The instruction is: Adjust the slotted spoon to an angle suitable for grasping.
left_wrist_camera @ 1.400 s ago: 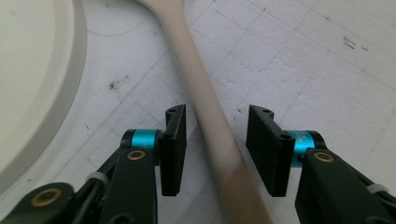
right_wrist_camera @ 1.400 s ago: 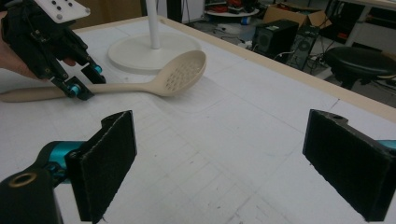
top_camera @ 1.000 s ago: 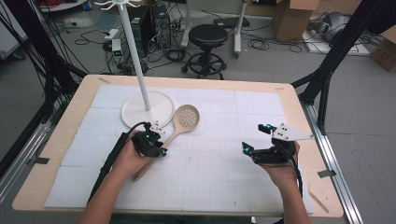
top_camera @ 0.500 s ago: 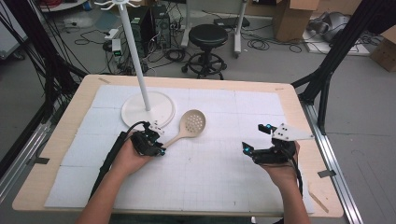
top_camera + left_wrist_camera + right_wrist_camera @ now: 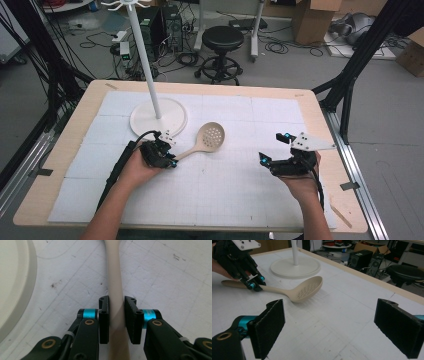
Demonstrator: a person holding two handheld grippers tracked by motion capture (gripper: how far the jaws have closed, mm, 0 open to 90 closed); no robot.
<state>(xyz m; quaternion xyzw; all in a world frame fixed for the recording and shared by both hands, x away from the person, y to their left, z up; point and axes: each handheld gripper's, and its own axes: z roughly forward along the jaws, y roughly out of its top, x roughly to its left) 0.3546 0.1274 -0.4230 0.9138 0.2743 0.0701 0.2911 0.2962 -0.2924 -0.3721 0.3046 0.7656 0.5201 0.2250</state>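
We hold the beige plastic slotted spoon [image 5: 202, 143] by its handle w/ the left gripper [image 5: 116, 320]: jaws have just been closing & now pinch it. High view shows the spoon on the white gridded tabletop [image 5: 225, 190], bowl near the round white stand base [image 5: 158, 117]. Right gripper [image 5: 337, 330] hovers nearby, jaws wide, nothing between.

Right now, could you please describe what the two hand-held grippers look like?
Both hand-held grippers, left and right, are black with turquoise collars beside flat black pads and brass-coloured pivot screws. A black cable trails from the left; the right carries a pale three-cornered plate. Forearms are bare.
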